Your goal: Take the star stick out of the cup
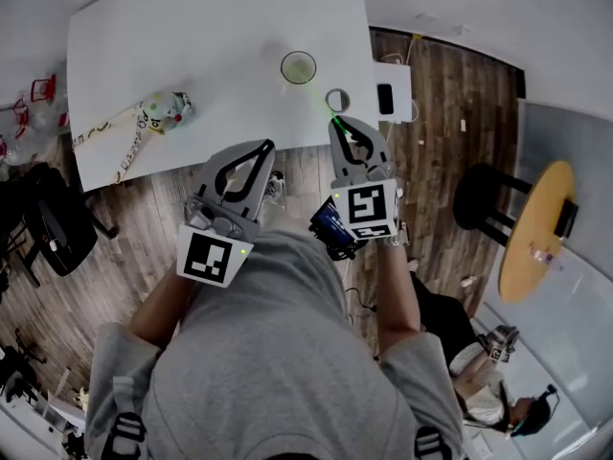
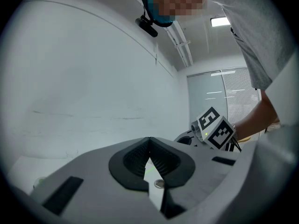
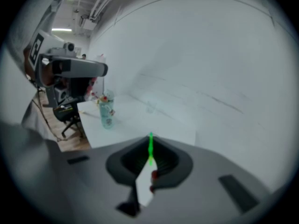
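White tabletop [image 1: 220, 27] fills the upper left of the head view, and wooden floor [image 1: 436, 142] shows below it and to its right. On the tabletop, near the upper middle of the frame, I see the cup [image 1: 298, 67], a clear one with a greenish look. Just below and to the right of it lies a small grey ring [image 1: 337, 100].

The right claw [image 1: 339, 124] is at the centre of the frame, at the near edge of the tabletop. It is clenched on the star stick [image 1: 324, 102]. The thin green stick runs from the claw tips up and left toward the cup. I cannot tell whether its far end is inside the cup or only at the rim. In the right gripper view the green stick [image 3: 150, 148] stands between the closed jaws of the right claw [image 3: 150, 141].

The left claw [image 1: 268, 146] is left of centre, over the floor near the tabletop edge. In the left gripper view the left claw [image 2: 149, 140] has its tips pressed together with nothing between them.

At the left of the tabletop lies a decorated bottle [image 1: 169, 109]. A white box [image 1: 400, 84] sits just beside the right edge of the tabletop. A round yellow table [image 1: 536, 230] and a black stool [image 1: 487, 204] are at the right of the frame.
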